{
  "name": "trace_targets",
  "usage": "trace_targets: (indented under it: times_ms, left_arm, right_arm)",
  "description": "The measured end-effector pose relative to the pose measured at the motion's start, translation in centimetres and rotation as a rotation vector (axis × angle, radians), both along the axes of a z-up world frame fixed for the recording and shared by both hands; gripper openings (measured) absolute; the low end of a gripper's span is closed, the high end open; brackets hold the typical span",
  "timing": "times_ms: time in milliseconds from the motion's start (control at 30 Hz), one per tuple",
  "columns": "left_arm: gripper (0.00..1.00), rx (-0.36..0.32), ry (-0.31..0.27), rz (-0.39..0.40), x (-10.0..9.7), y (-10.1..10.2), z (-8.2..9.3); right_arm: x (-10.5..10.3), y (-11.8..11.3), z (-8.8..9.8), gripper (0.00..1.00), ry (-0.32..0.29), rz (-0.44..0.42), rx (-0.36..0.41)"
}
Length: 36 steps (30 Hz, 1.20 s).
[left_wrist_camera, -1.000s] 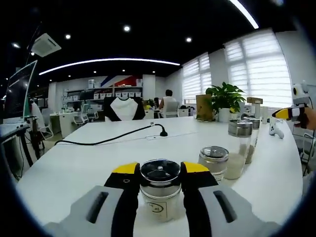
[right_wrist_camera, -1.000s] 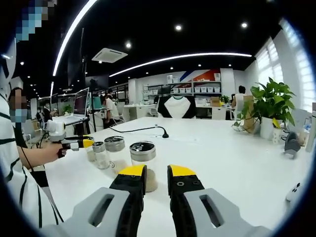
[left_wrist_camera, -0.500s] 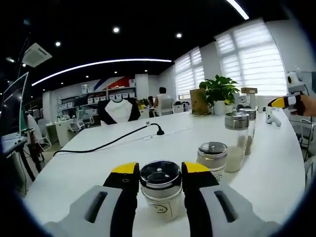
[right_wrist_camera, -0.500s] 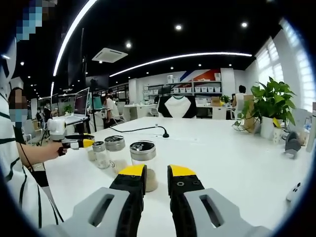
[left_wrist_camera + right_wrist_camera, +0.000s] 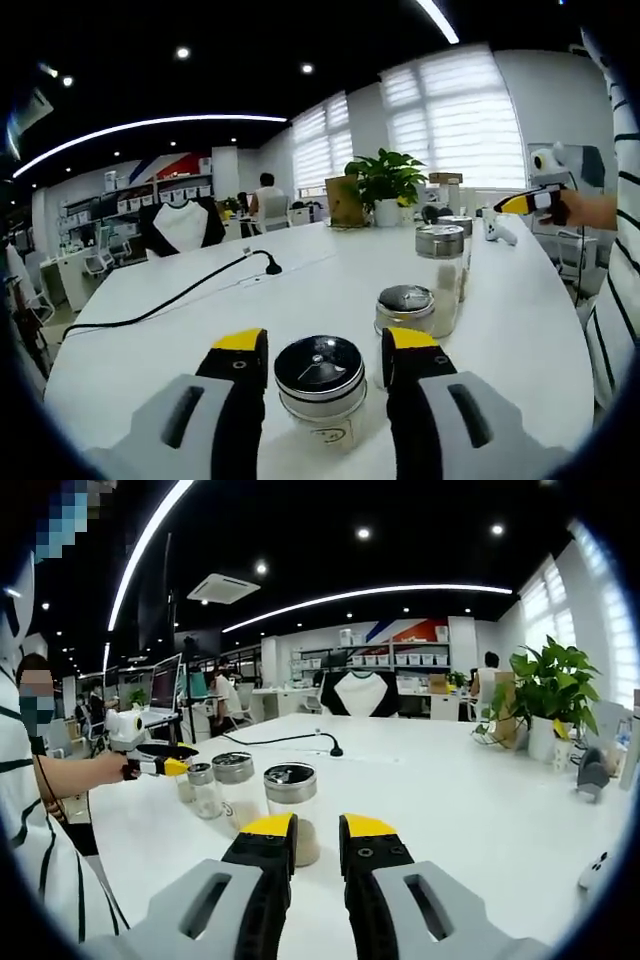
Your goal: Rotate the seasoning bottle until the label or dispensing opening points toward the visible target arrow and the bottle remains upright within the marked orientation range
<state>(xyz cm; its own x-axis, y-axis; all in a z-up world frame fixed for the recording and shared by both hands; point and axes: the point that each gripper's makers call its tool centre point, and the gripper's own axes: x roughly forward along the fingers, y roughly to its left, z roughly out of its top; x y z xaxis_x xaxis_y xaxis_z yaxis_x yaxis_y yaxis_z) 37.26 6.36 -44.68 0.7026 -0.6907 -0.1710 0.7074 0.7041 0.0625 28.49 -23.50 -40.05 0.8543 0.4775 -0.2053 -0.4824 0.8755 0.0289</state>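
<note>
In the left gripper view, the left gripper [image 5: 321, 362] is seen with its yellow-tipped jaws set wide on either side of a short glass seasoning jar [image 5: 320, 388] that stands upright on the white table [image 5: 150, 330]. Whether the jaws press on the glass cannot be told. The jar has a dark, shiny metal lid and a pale label with a small mark facing the camera; its contents are hidden behind the label.

Just beyond it stands a second short jar [image 5: 405, 311] with a metal lid, and behind that a taller glass shaker [image 5: 440, 277] holding a pale powder in its lower part. A further shaker stands close behind it, largely hidden.

A black cable [image 5: 175, 298] is laid across the table, and a potted plant [image 5: 385, 187] stands at the far edge.

In the right gripper view, the right gripper [image 5: 316, 842] is held with its jaws nearly together and nothing between them. Past its tips, a lidded glass shaker [image 5: 291, 812] with light powder at the bottom is seen, with two more jars to its left.
</note>
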Motion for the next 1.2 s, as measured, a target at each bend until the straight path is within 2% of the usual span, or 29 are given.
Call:
trace_targets:
  times_ms: [133,267,367,700,900,1100,1167,1200]
  left_arm:
    - [0.37,0.021,-0.001,0.004,-0.1,0.1,-0.4]
    - [0.36,-0.010,0.023,0.033,-0.2,0.1,-0.4]
    - [0.36,-0.010,0.012,0.060,-0.3,0.2,-0.5]
    - [0.36,-0.053,0.005,0.293,-0.1,1.4,-0.5]
    - [0.36,-0.059,-0.012,0.373,0.1,1.5,-0.4]
    - [0.36,-0.070,-0.018,0.409,0.1,1.8,-0.4]
    - [0.36,-0.077,-0.021,0.397,-0.1,1.8,-0.3]
    - [0.38,-0.102,-0.026,0.372,-0.2,1.7,0.0]
  right_arm:
    - [0.1,0.0,0.0,0.14,0.002,-0.002,-0.002]
    - [0.3,0.1,0.1,0.14,-0.001,0.001,-0.003]
    - [0.4,0.3,0.2,0.14,-0.004,0.004,-0.001]
    - [0.3,0.2,0.1,0.14,-0.003,0.006,0.004]
    - [0.3,0.4,0.6,0.14,-0.022,0.012,0.012]
    - [-0.1,0.4,0.2,0.14,-0.018,0.015,0.025]
    - [-0.2,0.2,0.2,0.14,-0.018,0.013,0.030]
    - [-0.2,0.1,0.2,0.15,-0.018,0.011,0.031]
